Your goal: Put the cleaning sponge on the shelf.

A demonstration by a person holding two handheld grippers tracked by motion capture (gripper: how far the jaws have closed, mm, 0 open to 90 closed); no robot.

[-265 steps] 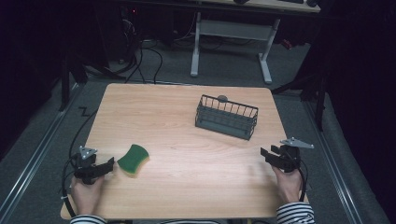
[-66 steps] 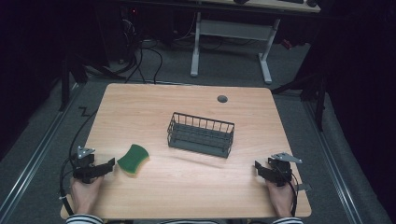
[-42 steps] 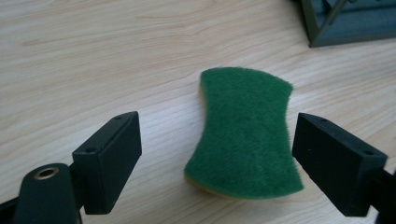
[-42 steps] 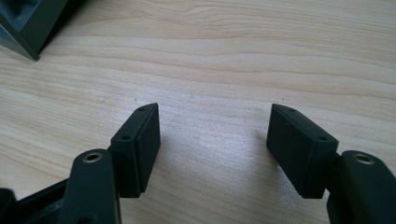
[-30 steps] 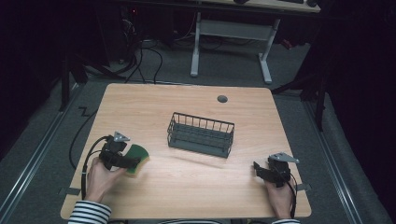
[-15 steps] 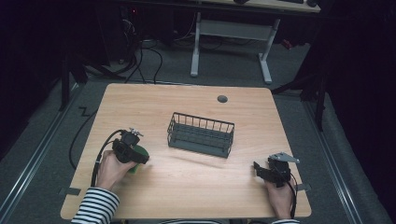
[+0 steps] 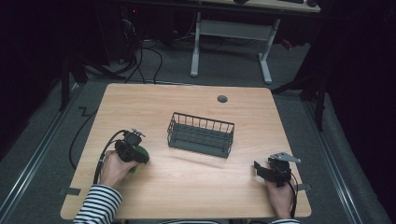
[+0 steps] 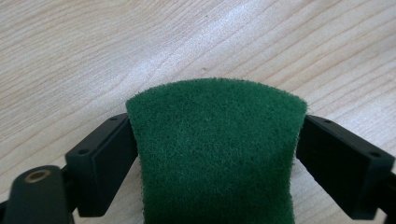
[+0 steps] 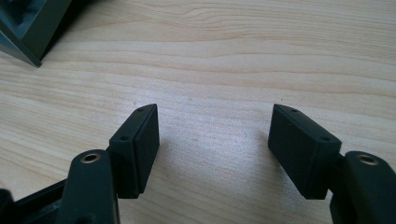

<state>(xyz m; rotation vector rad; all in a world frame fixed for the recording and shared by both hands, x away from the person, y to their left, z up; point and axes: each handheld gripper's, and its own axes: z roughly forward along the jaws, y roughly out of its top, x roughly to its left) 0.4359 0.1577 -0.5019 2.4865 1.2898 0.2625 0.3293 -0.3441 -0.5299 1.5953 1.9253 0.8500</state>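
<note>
A green sponge (image 8: 215,154) lies on the wooden table (image 7: 196,186) at the front left. My left gripper (image 7: 136,157) sits over it, and green shows just under the gripper's body (image 7: 142,151). In the left gripper view the sponge fills the gap, with both black jaws pressed against its sides and its top edge bowed. My left gripper (image 8: 215,122) is shut on it. A dark wire basket (image 7: 201,135) stands empty at the table's middle. My right gripper (image 7: 258,169) rests at the front right, open, with bare wood between its jaws (image 9: 215,112).
A corner of the basket (image 9: 28,23) shows at the top left of the right gripper view. A round cable hole (image 7: 222,99) sits near the table's far edge. Cables and a desk frame (image 7: 229,42) lie on the floor beyond the table.
My left gripper has travelled from the front left edge to the sponge and closed over it. The basket stands at the middle instead of the back right. The right gripper has held still lately.
</note>
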